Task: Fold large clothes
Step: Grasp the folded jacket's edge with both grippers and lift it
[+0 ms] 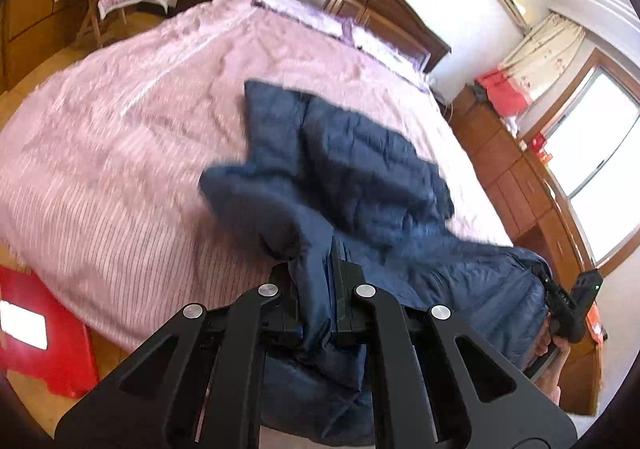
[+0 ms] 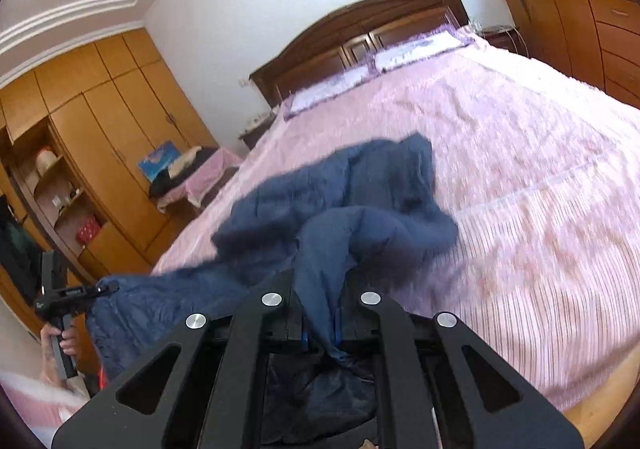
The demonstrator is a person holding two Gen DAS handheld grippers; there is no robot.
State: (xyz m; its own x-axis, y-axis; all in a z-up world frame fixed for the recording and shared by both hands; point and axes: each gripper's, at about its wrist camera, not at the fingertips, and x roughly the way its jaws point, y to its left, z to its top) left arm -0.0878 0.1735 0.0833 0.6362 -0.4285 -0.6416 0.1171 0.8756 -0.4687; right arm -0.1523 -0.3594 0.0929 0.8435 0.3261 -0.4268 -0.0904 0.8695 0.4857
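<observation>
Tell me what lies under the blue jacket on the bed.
Under the blue jacket the pink striped bedspread shows on all sides. The bedspread beneath the jacket itself is covered. The near edge is clamped in the left gripper and right gripper.

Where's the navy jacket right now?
The navy jacket lies partly on the pink bedspread near the foot of the bed, its near edge lifted off it and clamped in both the left gripper and right gripper.
</observation>
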